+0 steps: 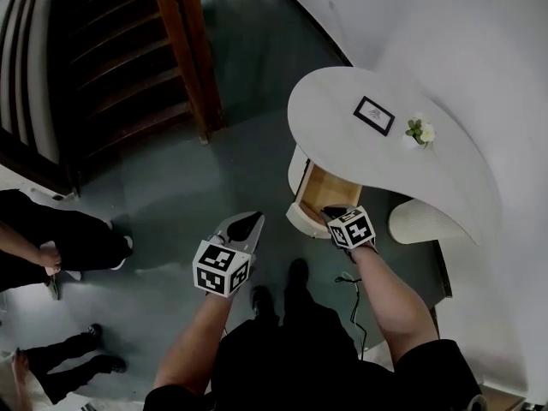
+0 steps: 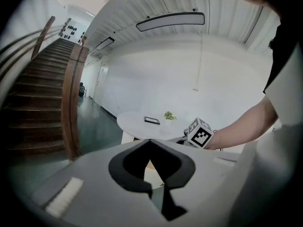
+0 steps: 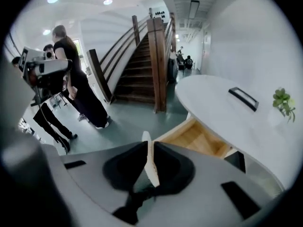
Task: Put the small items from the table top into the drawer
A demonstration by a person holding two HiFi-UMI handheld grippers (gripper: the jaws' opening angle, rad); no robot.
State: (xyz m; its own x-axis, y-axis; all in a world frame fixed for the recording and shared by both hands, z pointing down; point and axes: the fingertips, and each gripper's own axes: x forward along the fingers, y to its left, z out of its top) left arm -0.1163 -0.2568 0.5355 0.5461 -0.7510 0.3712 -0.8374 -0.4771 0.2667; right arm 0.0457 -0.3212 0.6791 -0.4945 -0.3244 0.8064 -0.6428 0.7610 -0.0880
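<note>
Both grippers closed: right gripper [image 1: 336, 216] pinches the wooden drawer's [image 3: 201, 138] thin white front [image 3: 150, 167], left gripper [image 2: 150, 142] empty.

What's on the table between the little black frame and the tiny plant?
Nothing. In the head view, only bare white tabletop lies between the frame and the plant.

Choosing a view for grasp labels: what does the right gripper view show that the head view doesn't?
Right gripper view only: the right gripper, jaws shut on the thin white drawer front. Head view only: the left gripper over the floor, and both forearms. Both: the open drawer, the black frame and small plant on the white table.
</note>
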